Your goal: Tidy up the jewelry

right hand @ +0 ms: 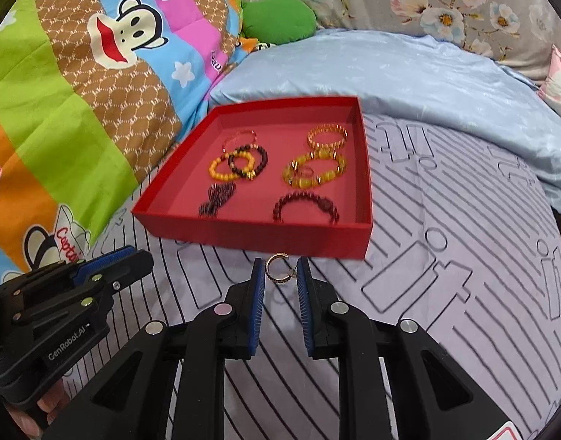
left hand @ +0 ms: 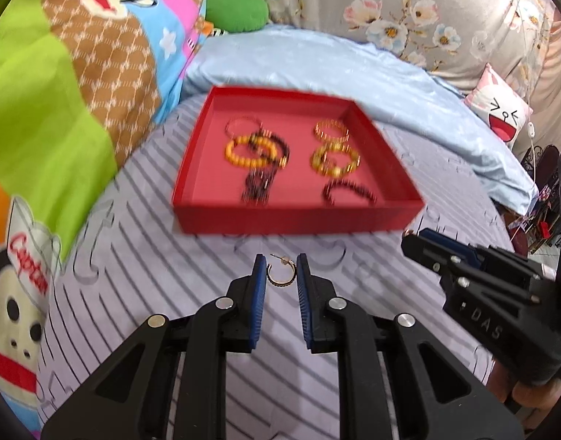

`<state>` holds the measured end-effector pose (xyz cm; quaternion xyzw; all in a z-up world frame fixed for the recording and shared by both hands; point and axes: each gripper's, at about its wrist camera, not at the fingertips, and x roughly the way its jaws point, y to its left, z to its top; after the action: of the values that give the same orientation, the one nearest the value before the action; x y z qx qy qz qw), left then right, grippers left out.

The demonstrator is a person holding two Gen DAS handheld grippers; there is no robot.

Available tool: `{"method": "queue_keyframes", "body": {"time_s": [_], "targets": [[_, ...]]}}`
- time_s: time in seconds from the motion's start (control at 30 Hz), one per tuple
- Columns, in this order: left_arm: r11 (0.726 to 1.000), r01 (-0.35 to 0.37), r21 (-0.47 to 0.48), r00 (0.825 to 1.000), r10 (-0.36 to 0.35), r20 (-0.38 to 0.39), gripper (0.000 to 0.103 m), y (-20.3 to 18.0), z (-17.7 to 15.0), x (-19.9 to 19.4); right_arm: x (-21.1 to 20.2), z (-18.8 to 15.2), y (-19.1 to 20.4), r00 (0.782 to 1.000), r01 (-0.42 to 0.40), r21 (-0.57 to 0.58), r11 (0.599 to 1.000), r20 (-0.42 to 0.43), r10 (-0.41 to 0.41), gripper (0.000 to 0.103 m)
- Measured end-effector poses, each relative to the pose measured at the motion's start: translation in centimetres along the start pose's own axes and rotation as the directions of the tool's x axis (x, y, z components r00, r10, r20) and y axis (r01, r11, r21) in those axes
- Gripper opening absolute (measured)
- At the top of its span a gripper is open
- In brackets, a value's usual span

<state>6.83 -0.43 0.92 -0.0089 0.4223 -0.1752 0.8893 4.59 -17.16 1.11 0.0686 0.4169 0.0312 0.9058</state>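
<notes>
A red tray (left hand: 298, 216) (right hand: 258, 236) on a lilac striped mat holds several bead bracelets: orange, dark and yellow ones (left hand: 249, 148) (right hand: 315, 168). A gold hoop earring (left hand: 281, 275) lies on the mat between the open fingers of my left gripper (left hand: 281, 275), in front of the tray. A second gold hoop earring (right hand: 278, 269) lies between the open fingers of my right gripper (right hand: 280, 271). Each gripper shows in the other's view (left hand: 463, 267) (right hand: 78, 278). Neither earring looks clamped.
A cartoon monkey quilt (left hand: 60, 110) (right hand: 78, 91) rises on the left. A light blue duvet (left hand: 353, 73) (right hand: 408, 73) lies behind the tray, with a green cushion (right hand: 280, 18) and a pink cartoon pillow (left hand: 500, 113) beyond.
</notes>
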Motion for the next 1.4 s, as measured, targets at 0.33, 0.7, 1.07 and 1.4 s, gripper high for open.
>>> {"method": "queue_keyframes", "body": {"time_s": [0.33, 0.7, 1.07, 1.4], "targets": [[1.000, -0.001, 0.019, 0.998, -0.001, 0.065, 0.016, -0.6, 6.2, 1.6, 1.2, 4.9, 0.3, 0.999, -0.003, -0.020, 1.000, 0.047, 0.004, 0.017], [1.000, -0.017, 0.023, 1.000, 0.016, 0.026, 0.016, 0.1, 8.7, 6.9, 6.1, 7.8, 0.8, 1.000, 0.000, -0.032, 0.999, 0.014, 0.000, 0.017], [0.999, -0.036, 0.001, 0.999, 0.036, -0.016, 0.016, 1.5, 9.8, 10.8, 10.1, 8.5, 0.4, 1.000, -0.006, -0.018, 1.000, -0.029, 0.006, 0.017], [0.999, -0.039, -0.006, 0.999, 0.039, -0.031, 0.016, 1.8, 9.8, 12.0, 11.1, 8.4, 0.1, 0.999, -0.013, -0.005, 1.000, -0.046, 0.012, 0.017]]}}
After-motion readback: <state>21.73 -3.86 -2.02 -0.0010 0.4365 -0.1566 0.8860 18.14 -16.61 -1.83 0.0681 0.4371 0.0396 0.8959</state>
